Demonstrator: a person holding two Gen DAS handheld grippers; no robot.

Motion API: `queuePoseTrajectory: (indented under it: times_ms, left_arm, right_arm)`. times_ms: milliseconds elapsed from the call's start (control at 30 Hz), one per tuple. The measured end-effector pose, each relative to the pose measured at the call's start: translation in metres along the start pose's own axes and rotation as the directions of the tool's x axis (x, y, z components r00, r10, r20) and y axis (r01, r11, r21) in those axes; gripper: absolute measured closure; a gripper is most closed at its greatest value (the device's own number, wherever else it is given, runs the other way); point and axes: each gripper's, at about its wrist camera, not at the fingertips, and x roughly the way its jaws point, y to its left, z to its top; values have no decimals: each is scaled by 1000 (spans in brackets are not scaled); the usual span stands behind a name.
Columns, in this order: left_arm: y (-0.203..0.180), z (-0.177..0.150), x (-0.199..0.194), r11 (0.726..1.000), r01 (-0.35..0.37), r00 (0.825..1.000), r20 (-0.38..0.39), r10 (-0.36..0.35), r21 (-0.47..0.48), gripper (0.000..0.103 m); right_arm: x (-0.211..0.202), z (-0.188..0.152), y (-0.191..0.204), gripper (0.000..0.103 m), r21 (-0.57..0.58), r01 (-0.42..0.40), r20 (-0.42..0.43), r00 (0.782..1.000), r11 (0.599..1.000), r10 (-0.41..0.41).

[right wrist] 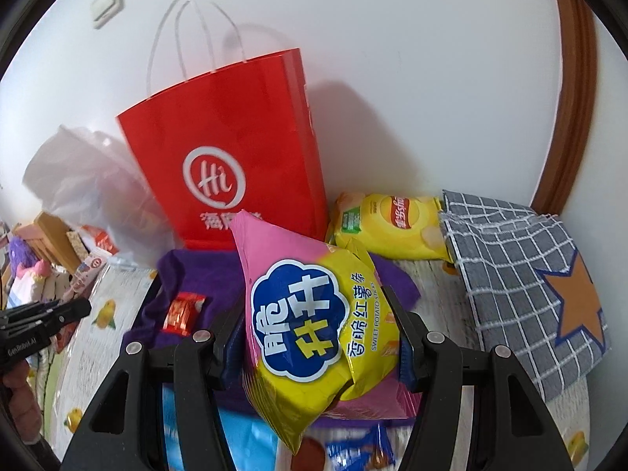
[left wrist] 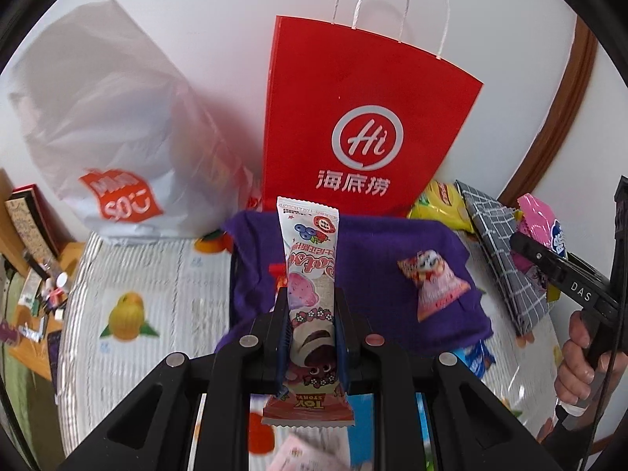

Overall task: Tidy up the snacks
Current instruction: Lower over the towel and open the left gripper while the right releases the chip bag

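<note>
Both grippers are loaded and face the same target, so this reads as a carry-to-bag step.

The left gripper, bottom centre of the left wrist view, has its jaws pinched nearly together on a slim pink-and-white snack bar. The bar stands up along the fingers w/ its top end toward the red paper bag. The pinch sits low on the wrapper, prob. so the long free end can lead into the bag mouth.

The right gripper, bottom centre of the right wrist view, has its jaws part open but pressed on both sides of a puffy pink-and-yellow sweet potato chip pack. Width of the pack sets the gap; the pack looks soft, so a light squeeze at mid-body seems meant to keep it from bursting or sliding.

The red bag stands upright at the wall, upper centre in both views, handles up and mouth open at the top; likely the drop spot, though its inside is not visible.

Counts, approx.:
- 1 red bag, 1 white plastic bag at upper left, slumped.
- 1 purple cloth mid-frame, in front of the red bag.
- On the cloth: 1 small pink-white candy pack, 1 small red sweet.
- 1 yellow chip bag right of the red bag, lying flat.
- 1 grey checked cloth w/ an orange star at right.
- Blue wrappers at bottom edge, at least 1; rest hidden by the grippers.
</note>
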Motion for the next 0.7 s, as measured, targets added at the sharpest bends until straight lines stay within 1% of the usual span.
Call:
queuePoseTrajectory:
  times_ms: [133,233,333,400,433,533,700]
  left_arm:
    - [-1,15,23,1000,18,1000,-18,-18,-3,85]
    - [0,20,42,1000,31,999,-31,-31,0,84]
    - [4,16,61,1000,6,998,-56,-6,3,84]
    - [9,13,75,1000,-6,996,-92,5,-8,84]
    - [11,12,80,1000,-13,994,-113,12,-8,84]
    - [15,12,85,1000,-25,993,-119,23,-19,84]
    - [16,11,87,999,-32,992,-124,30,-14,84]
  right_arm:
    - [18,10,-1,43,1,-11,-12,1000,1000,11]
    - [40,8,-7,43,20,-5,-47,999,1000,6]
    - [60,1,-14,43,37,-7,-100,995,999,11]
    - [75,-4,-15,43,21,5,-163,987,1000,-2]
    - [78,-5,-15,43,9,5,-179,984,1000,-4]
    - [88,-11,-16,43,-10,7,-222,975,1000,-9]
    - [104,-19,-21,43,16,-1,-288,958,1000,6]
